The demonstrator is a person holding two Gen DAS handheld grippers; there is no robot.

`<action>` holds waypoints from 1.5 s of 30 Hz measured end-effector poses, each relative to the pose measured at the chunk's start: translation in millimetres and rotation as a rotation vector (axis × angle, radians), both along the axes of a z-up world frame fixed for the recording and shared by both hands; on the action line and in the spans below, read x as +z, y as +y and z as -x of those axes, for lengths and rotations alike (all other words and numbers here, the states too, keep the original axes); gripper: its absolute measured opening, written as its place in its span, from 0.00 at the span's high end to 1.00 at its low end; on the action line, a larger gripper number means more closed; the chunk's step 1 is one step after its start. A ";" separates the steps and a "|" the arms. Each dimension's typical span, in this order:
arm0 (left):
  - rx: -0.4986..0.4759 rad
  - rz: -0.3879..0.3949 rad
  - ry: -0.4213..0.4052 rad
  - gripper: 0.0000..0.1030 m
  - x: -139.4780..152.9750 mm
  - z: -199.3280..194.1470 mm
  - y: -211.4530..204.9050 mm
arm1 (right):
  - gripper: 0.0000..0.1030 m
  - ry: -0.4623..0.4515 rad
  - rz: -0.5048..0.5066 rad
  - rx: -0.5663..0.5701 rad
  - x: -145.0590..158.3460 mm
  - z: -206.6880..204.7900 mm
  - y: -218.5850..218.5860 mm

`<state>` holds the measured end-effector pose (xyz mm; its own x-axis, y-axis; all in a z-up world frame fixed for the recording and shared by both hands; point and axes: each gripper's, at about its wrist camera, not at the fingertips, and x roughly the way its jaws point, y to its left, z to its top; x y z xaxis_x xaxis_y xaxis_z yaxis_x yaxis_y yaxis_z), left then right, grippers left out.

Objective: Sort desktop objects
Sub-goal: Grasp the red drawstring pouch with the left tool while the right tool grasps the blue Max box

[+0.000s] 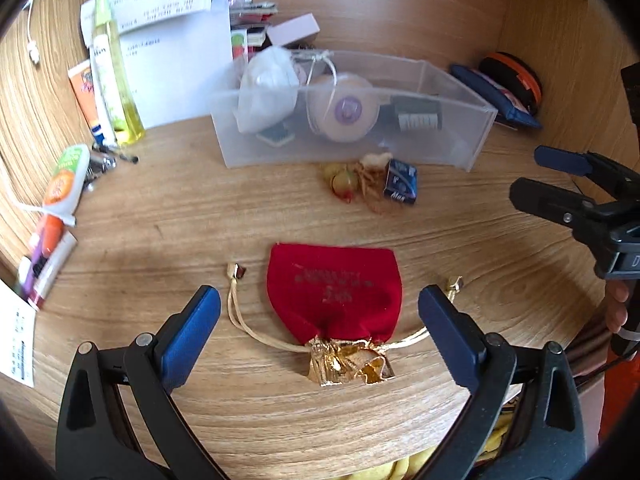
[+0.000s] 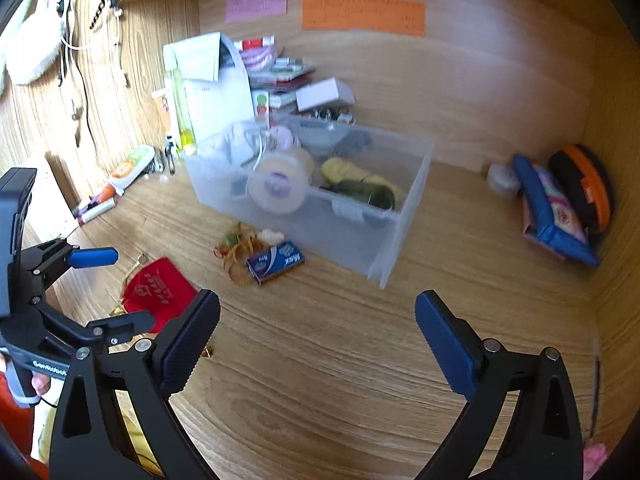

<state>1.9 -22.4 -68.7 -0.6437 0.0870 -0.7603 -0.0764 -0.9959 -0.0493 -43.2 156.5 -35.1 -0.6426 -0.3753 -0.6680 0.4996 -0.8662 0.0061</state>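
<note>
A red velvet drawstring pouch [image 1: 334,292] with a gold mouth lies on the wooden desk, between the open fingers of my left gripper [image 1: 320,316], which is just above it. The pouch also shows in the right wrist view [image 2: 158,290]. A small blue box [image 1: 401,181] and a tangle of rubber bands with a trinket [image 1: 356,182] lie in front of a clear plastic bin [image 1: 460,140] holding a white pouch and a tape roll. My right gripper [image 2: 316,340] is open and empty over bare desk, seen at the right in the left wrist view [image 1: 532,176].
Bottles and tubes [image 1: 108,80] and papers [image 1: 176,52] stand at the back left. A glue bottle [image 1: 66,180] lies at the left edge. A blue case [image 2: 552,208] and an orange-black disc [image 2: 588,188] lean in the right corner. Sticky notes [image 2: 360,16] hang on the back wall.
</note>
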 end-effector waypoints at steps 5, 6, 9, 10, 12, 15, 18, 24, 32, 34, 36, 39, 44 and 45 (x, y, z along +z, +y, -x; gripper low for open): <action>0.020 -0.016 0.001 0.03 -6.5 2.7 -0.8 | 0.06 -0.057 -0.019 0.036 -15.8 12.0 -9.9; 0.024 -0.025 0.007 0.03 -7.1 2.3 -1.5 | 0.07 -0.061 -0.027 0.042 -17.5 13.1 -12.4; 0.015 -0.036 0.024 0.12 -7.0 1.7 -2.9 | 0.07 -0.069 -0.044 0.077 -21.1 17.7 -18.7; 0.009 -0.034 0.025 0.18 -7.6 1.6 -3.3 | 0.07 -0.070 -0.051 0.091 -21.7 19.3 -21.9; 0.003 -0.020 0.030 0.30 -7.9 2.4 -3.2 | 0.09 -0.070 -0.069 0.113 -23.4 21.9 -27.1; -0.010 -0.006 0.040 0.35 -8.1 0.8 -1.6 | 0.23 -0.091 -0.100 0.154 -29.5 30.7 -37.7; -0.004 -0.005 0.056 0.42 -8.1 -1.6 -2.1 | 0.30 -0.116 -0.119 0.170 -35.4 40.2 -44.5; 0.020 -0.025 0.077 0.64 -2.1 -0.8 -11.8 | 0.33 -0.163 -0.128 0.180 -43.5 55.7 -52.7; 0.055 -0.083 0.126 0.66 18.1 3.6 -39.0 | 0.37 -0.147 -0.169 0.192 -47.7 61.5 -66.4; 0.058 -0.086 0.140 0.66 23.2 4.7 -43.7 | 0.44 -0.146 -0.175 0.202 -48.8 64.4 -69.4; 0.056 -0.088 0.148 0.66 26.4 5.7 -46.1 | 0.44 -0.144 -0.177 0.207 -48.6 66.9 -71.5; 0.058 -0.096 0.154 0.66 28.0 7.7 -48.7 | 0.45 -0.157 -0.169 0.222 -49.4 69.4 -74.4; 0.067 -0.116 0.146 0.66 25.1 12.9 -51.6 | 0.49 -0.170 -0.136 0.220 -50.7 71.4 -74.7; 0.067 -0.122 0.144 0.66 24.3 13.8 -52.1 | 0.51 -0.166 -0.136 0.224 -50.8 70.9 -75.6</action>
